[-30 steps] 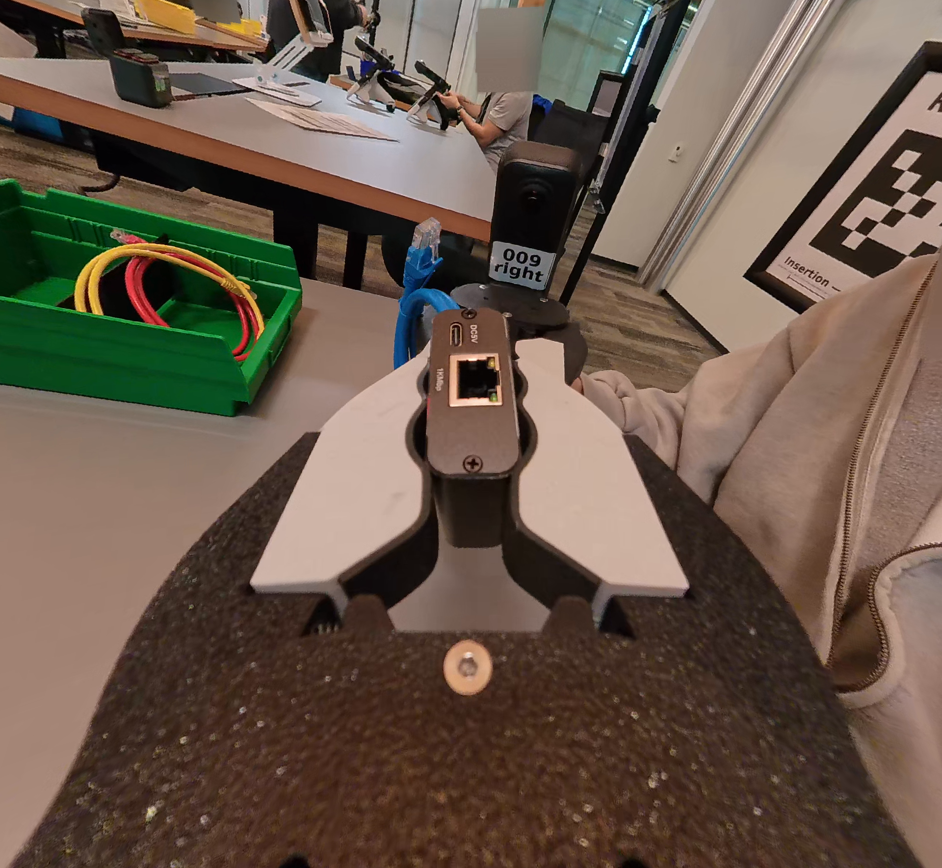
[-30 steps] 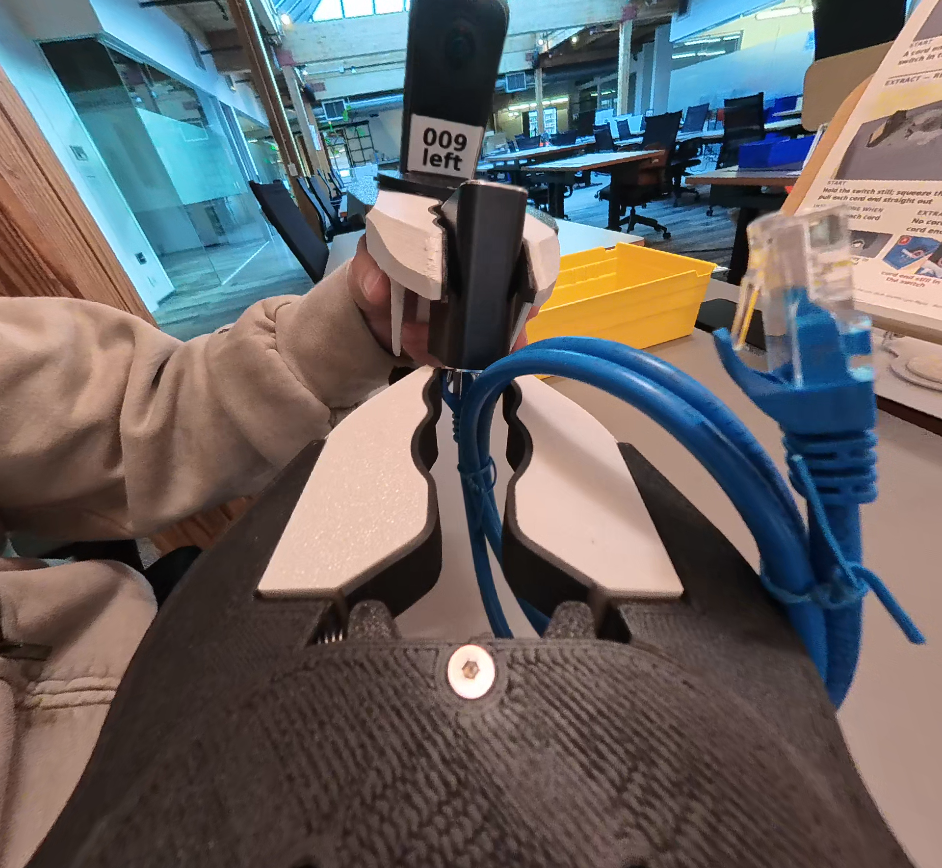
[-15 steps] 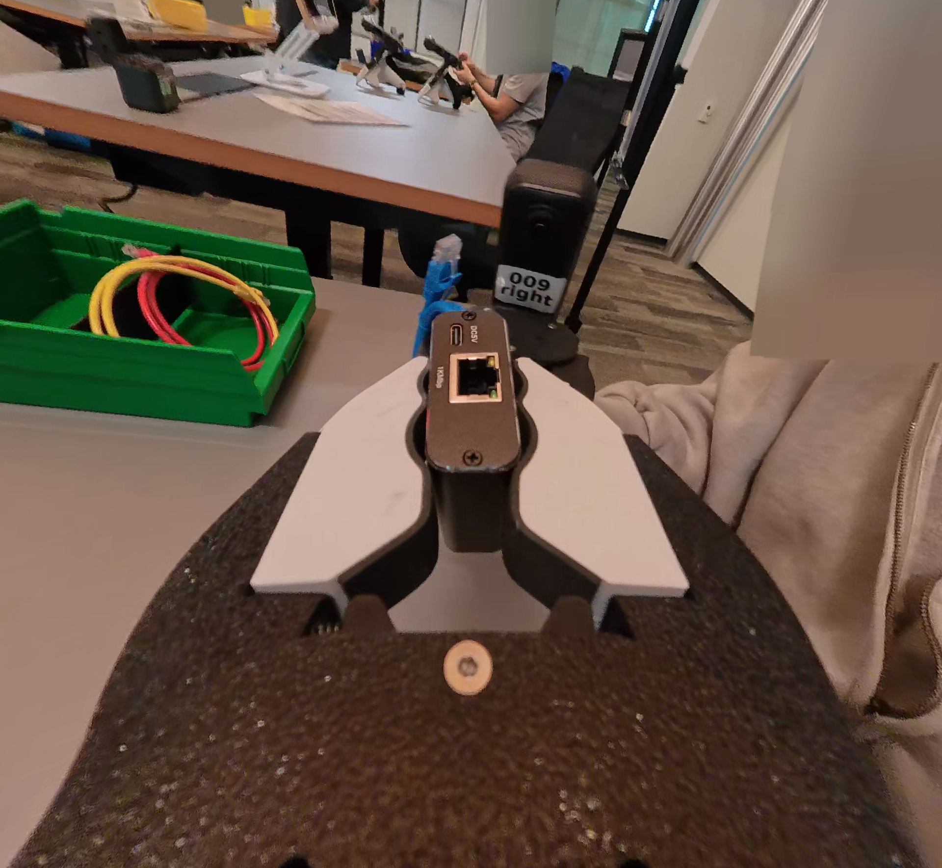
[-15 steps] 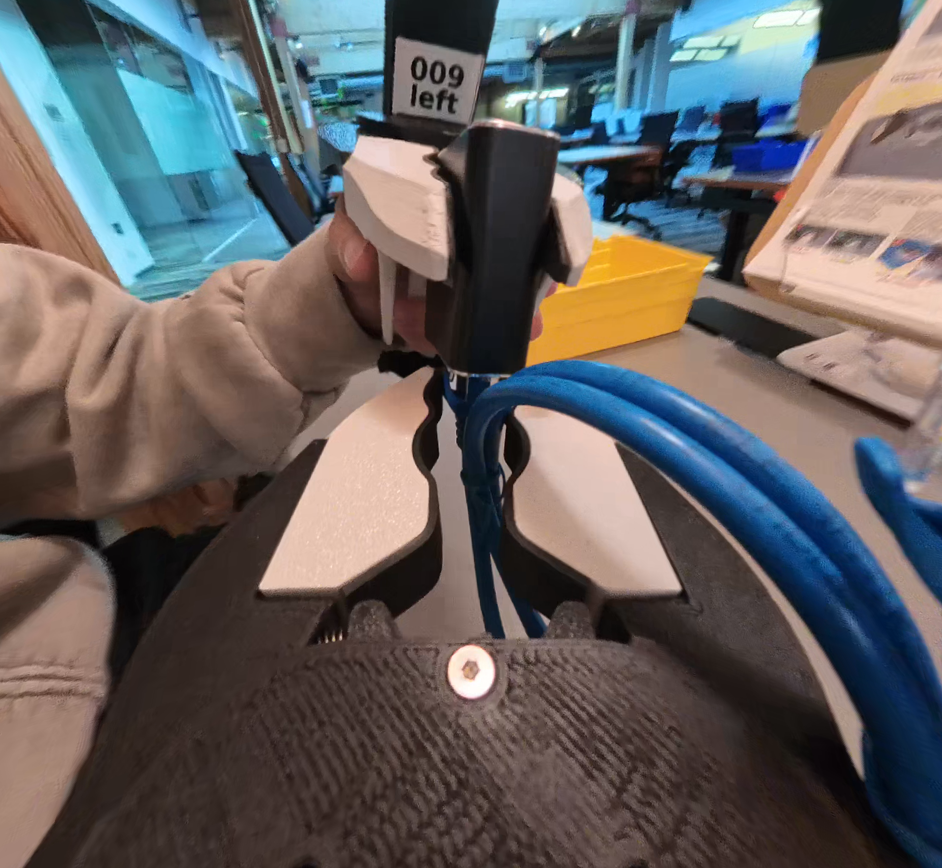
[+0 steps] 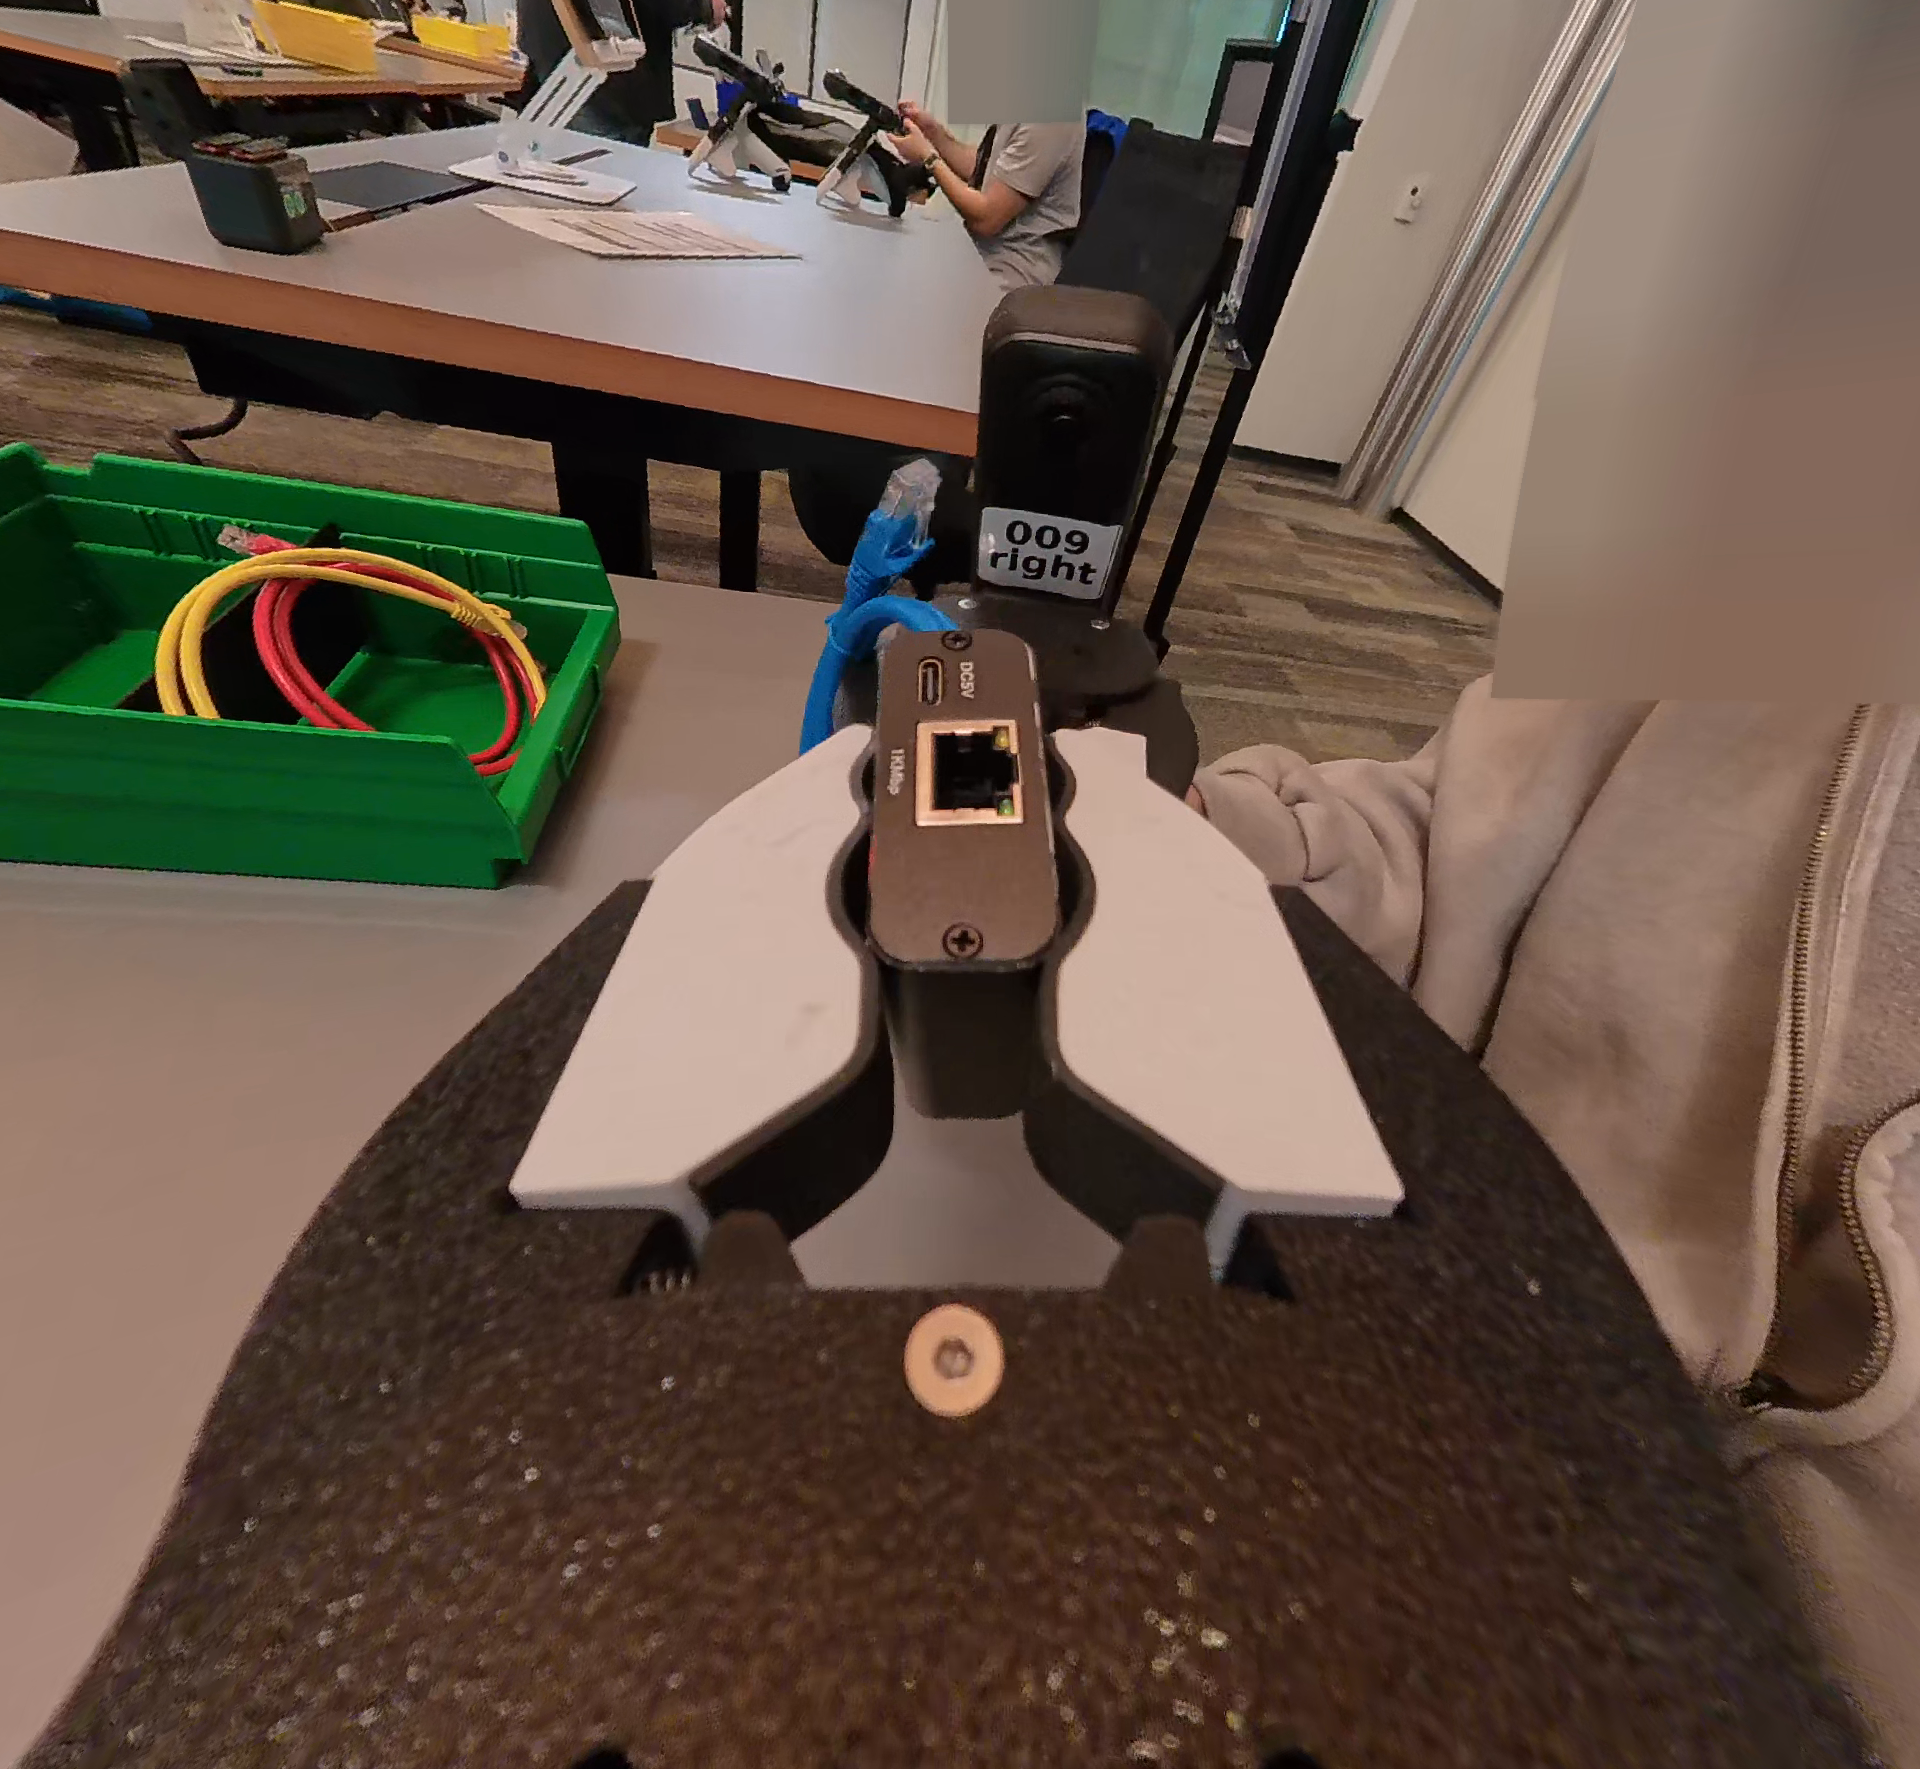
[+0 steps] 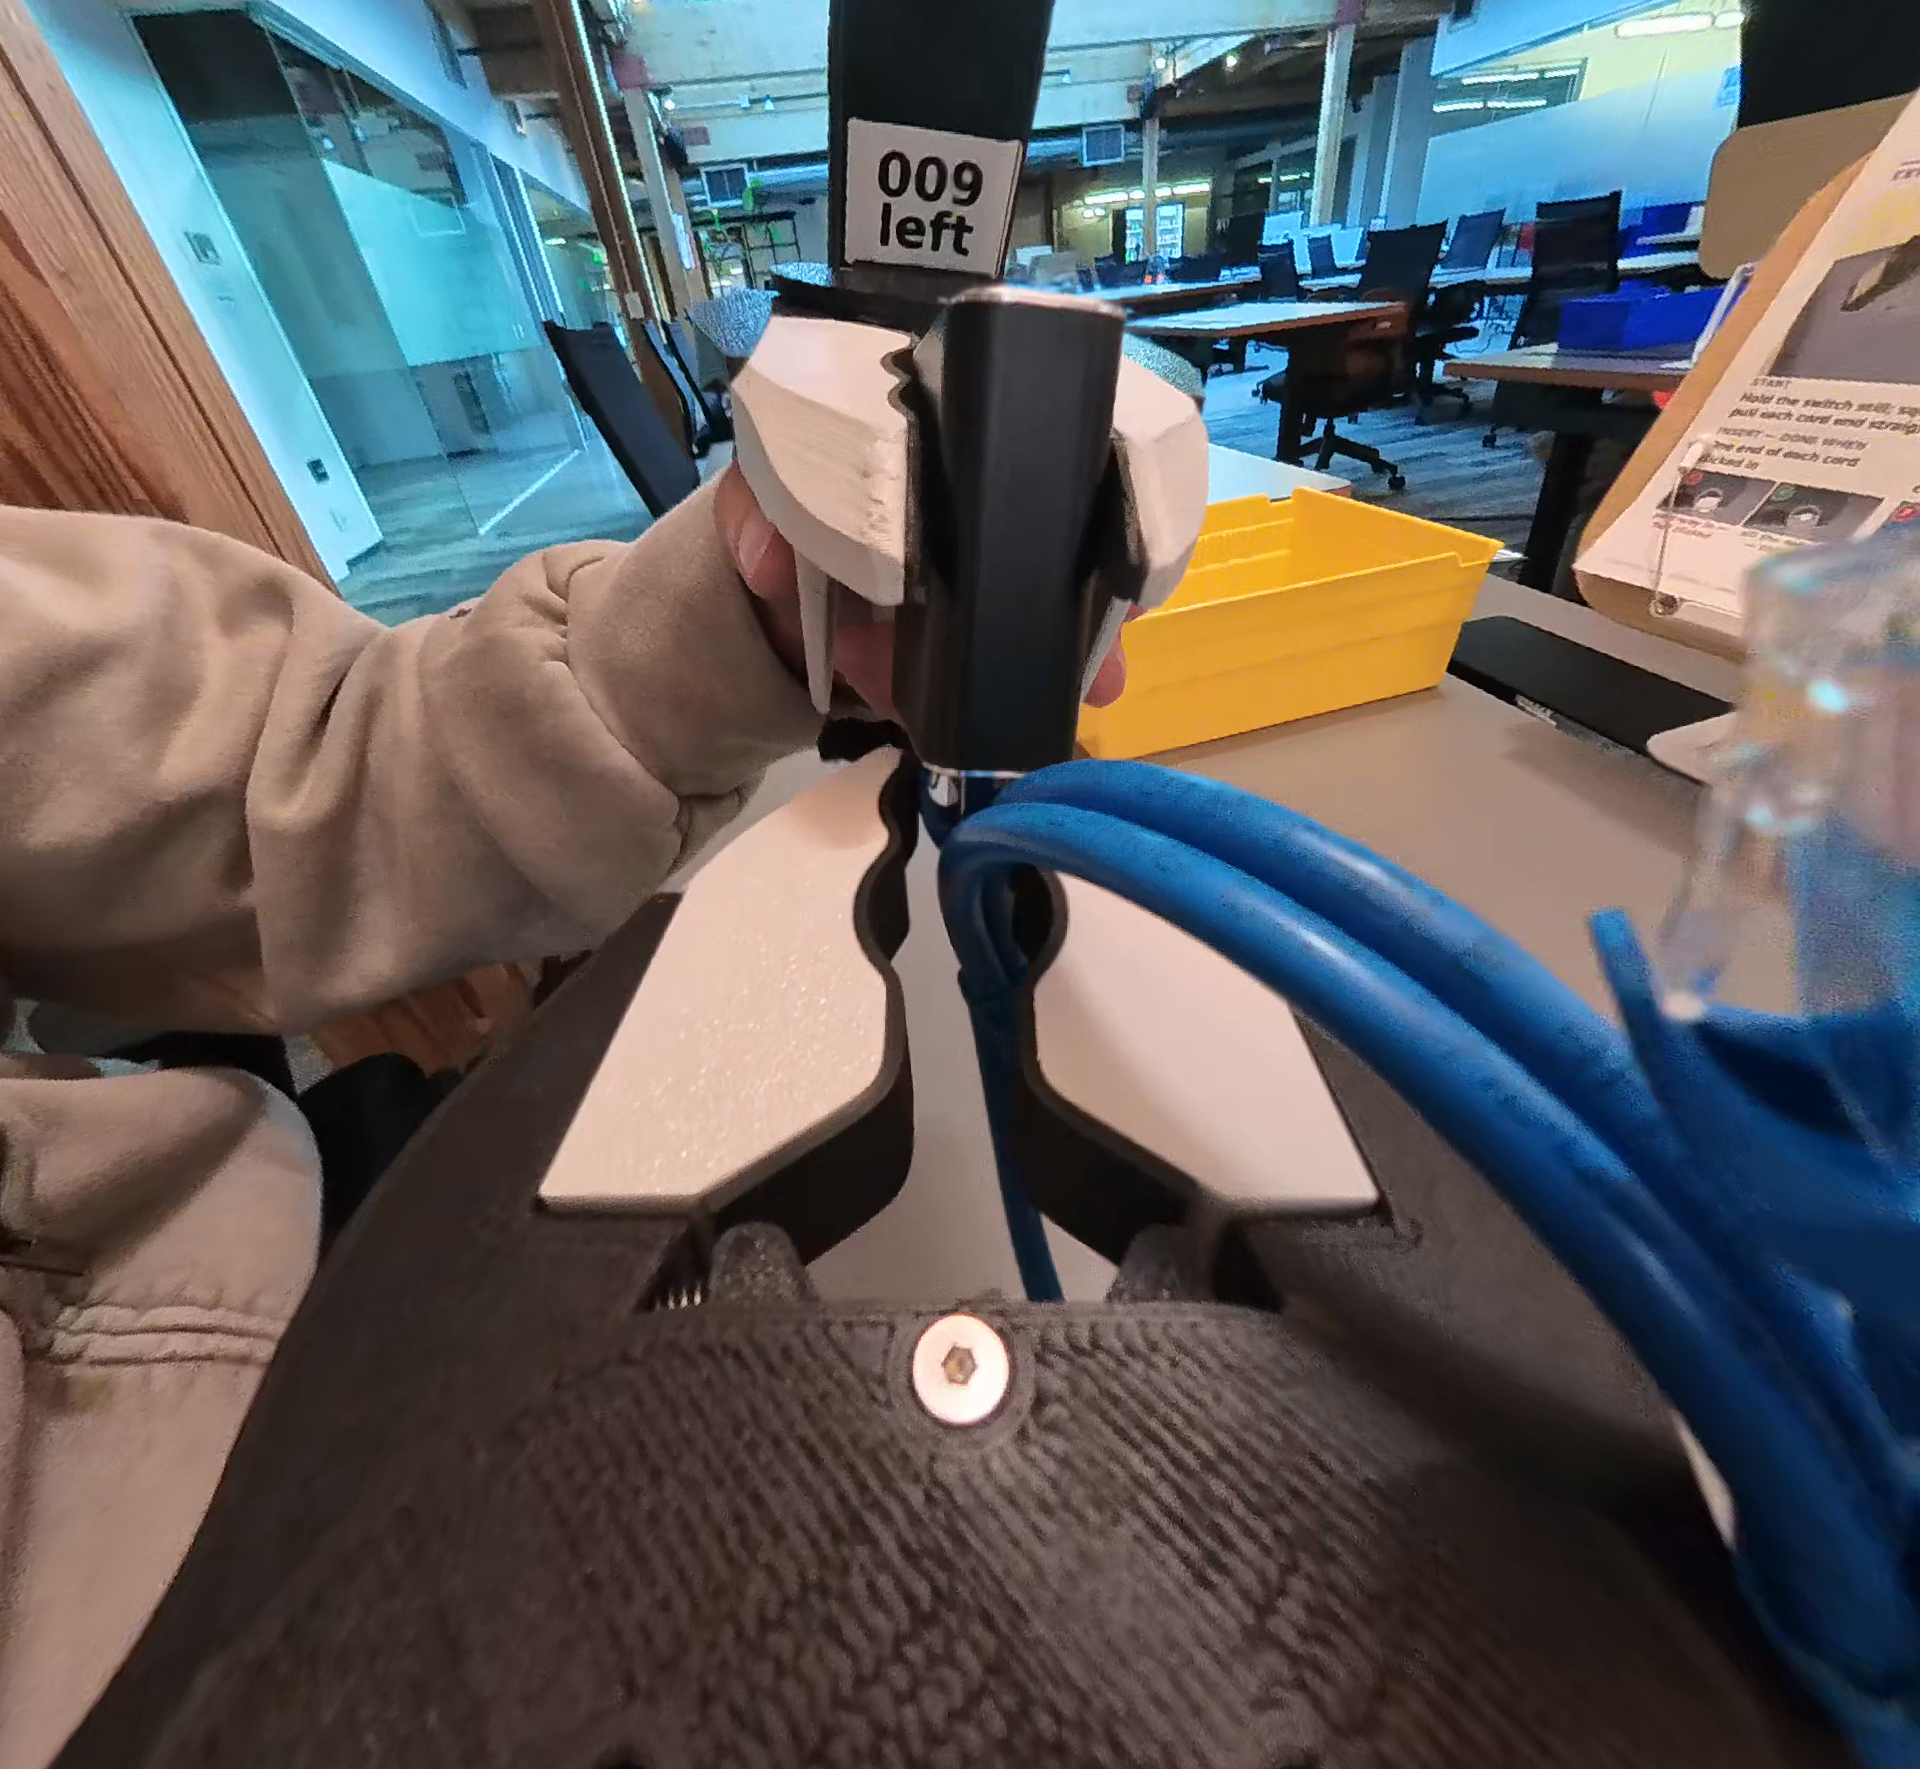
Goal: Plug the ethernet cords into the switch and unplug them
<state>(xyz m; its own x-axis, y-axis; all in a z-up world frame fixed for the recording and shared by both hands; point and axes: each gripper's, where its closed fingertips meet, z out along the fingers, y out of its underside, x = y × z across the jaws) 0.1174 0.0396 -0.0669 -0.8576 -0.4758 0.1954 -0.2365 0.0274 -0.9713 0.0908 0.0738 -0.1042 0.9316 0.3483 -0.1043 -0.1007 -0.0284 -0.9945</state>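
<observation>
Left hand-held gripper is clamping the rigid, light switch; right hand-held gripper is pinching the springy cord just below the switch.

Green bin on the grey table — yellow bin farther off.

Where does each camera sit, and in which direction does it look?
Left wrist view: sits on the left gripper, facing the switch it clamps and the green bin; a beige sleeve shows.
Right wrist view: sits on the right gripper, facing the left gripper and a hand; it grips the blue cord.
Both show switch and cord.
</observation>
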